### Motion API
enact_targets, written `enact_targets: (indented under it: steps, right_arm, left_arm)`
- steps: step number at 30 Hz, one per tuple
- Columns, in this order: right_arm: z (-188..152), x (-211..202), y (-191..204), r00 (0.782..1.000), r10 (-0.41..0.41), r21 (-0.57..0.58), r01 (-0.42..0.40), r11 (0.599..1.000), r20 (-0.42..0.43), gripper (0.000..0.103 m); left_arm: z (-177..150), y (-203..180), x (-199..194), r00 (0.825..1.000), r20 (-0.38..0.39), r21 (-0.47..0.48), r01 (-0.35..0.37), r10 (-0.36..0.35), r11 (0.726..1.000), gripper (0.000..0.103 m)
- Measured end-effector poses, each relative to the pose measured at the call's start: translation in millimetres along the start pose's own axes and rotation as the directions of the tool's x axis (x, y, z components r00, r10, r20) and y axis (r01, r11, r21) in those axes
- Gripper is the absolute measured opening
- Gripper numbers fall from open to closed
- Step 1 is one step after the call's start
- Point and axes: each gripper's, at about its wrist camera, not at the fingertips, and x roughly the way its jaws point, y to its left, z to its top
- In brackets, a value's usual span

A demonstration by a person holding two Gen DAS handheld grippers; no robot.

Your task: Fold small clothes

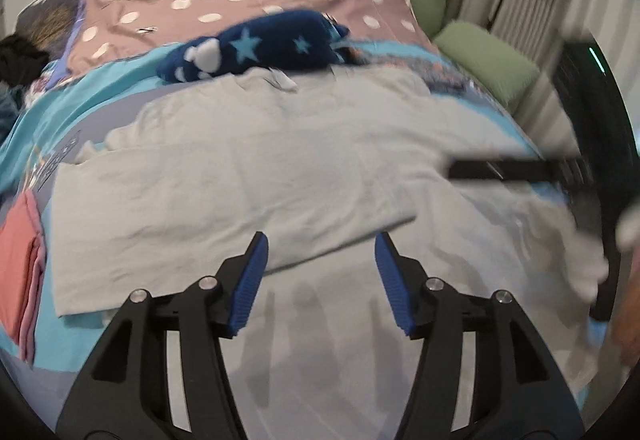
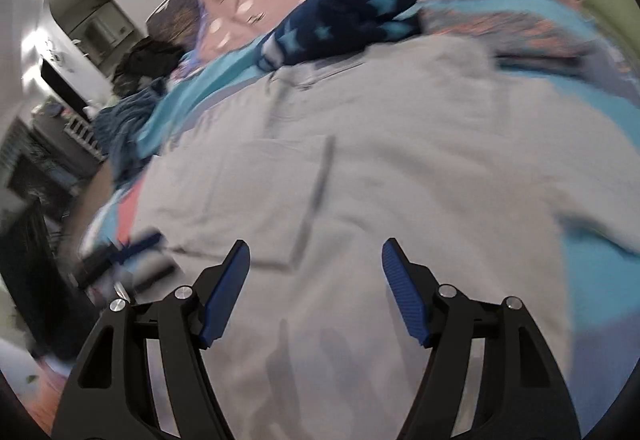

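The pale grey garment (image 1: 248, 175) lies spread across the middle of the bed (image 1: 120, 107), one flap folded over. Left gripper (image 1: 322, 264) and right gripper (image 2: 316, 272) hover above it, fingers wide, holding nothing. Judged light, limp, prone to wrinkling; best pinched at the hem corners.

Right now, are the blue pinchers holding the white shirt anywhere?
No, nothing is held. The left gripper and the right gripper are both open above the white shirt, with nothing between their fingers.
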Motion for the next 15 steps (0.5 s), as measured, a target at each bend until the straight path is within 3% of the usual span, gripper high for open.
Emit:
enact_targets:
  steps: [4,8,9,11,12,13,15]
  right_arm:
    - [32.9,43.1,-8.0,0.999,-0.023,0.052,0.025,0.998,-0.047,0.069]
    - [54.3,55.9,-7.2,0.998,0.045,0.038,-0.044,0.998,-0.044,0.065]
    - [57.9,59.4,-3.8,0.996,0.074,0.019,-0.073,0.997,-0.056,0.06]
    - [59.5,70.0,5.3,0.988,0.108,-0.025,-0.111,0.993,-0.114,0.032]
    - [59.1,73.7,10.1,0.989,0.076,-0.061,-0.084,0.995,-0.128,0.023]
    - [59.8,75.3,12.5,0.992,0.035,-0.088,-0.046,0.995,-0.125,0.009]
    - [65.7,63.5,16.7,0.997,0.013,-0.111,-0.022,0.994,-0.083,0.004]
  left_arm:
    - [3.8,-28.4,27.9,0.999,-0.006,0.127,-0.036,0.037,0.991,0.057]
    - [7.8,-44.6,47.7,0.999,-0.032,0.212,-0.028,0.035,0.977,0.055]
    - [9.6,-46.2,52.0,0.999,-0.043,0.22,-0.021,0.031,0.975,0.042]
    - [14.1,-47.4,59.4,0.998,-0.06,0.23,-0.002,0.016,0.973,0.019]
    - [16.7,-47.3,61.1,0.998,-0.058,0.23,-0.001,0.015,0.973,0.006]
    - [19.3,-46.0,60.9,0.998,-0.057,0.223,-0.002,0.015,0.975,0.005]
    - [24.7,-41.8,56.5,0.999,-0.045,0.187,0.005,0.004,0.982,0.002]
